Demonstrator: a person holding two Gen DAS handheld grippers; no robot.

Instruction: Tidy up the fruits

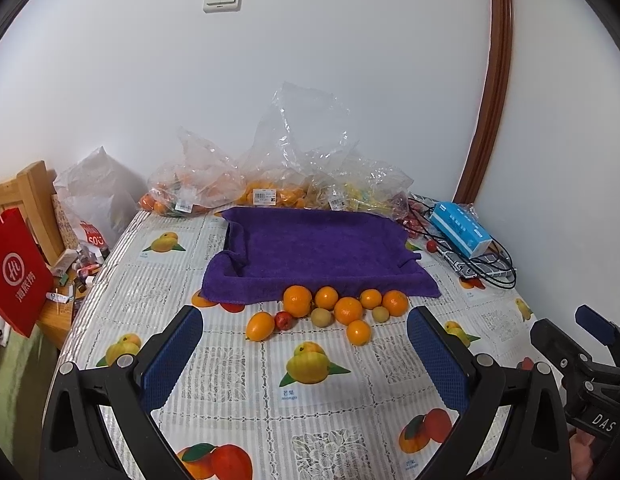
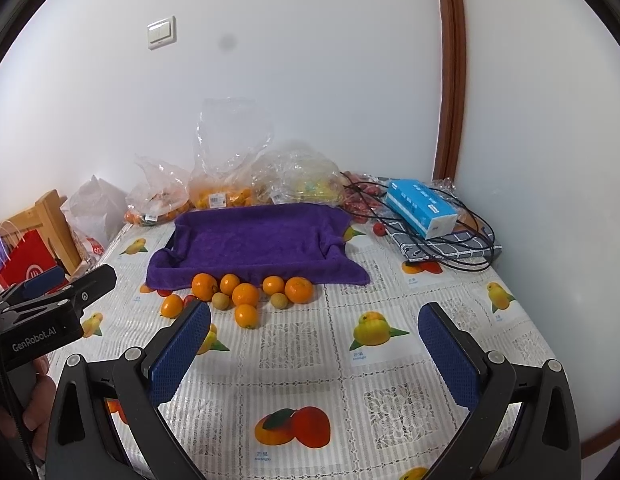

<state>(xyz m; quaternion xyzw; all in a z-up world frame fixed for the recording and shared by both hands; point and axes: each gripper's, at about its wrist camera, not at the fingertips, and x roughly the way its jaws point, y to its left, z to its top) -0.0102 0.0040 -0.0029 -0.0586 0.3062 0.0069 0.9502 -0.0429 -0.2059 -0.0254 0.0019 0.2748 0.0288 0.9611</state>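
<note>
A tray lined with a purple towel point(image 1: 310, 248) point(image 2: 254, 240) sits mid-table and holds nothing. Loose fruit lies along its front edge: several oranges point(image 1: 298, 300) point(image 2: 246, 294), two small tan fruits point(image 1: 321, 317) point(image 2: 221, 301), a red fruit point(image 1: 284, 320) and an oval orange fruit point(image 1: 260, 326) point(image 2: 172, 306). My left gripper point(image 1: 306, 354) is open and empty, hovering before the fruit. My right gripper point(image 2: 315, 350) is open and empty, to the right of the fruit; it also shows in the left wrist view point(image 1: 577, 332).
Clear plastic bags of fruit point(image 1: 270, 184) point(image 2: 230, 188) line the wall behind the tray. A blue tissue box point(image 1: 459, 228) point(image 2: 421, 206), black cables and a checked cloth sit at back right, with a stray red fruit point(image 2: 379, 229). A red paper bag point(image 1: 14, 272) stands left of the table.
</note>
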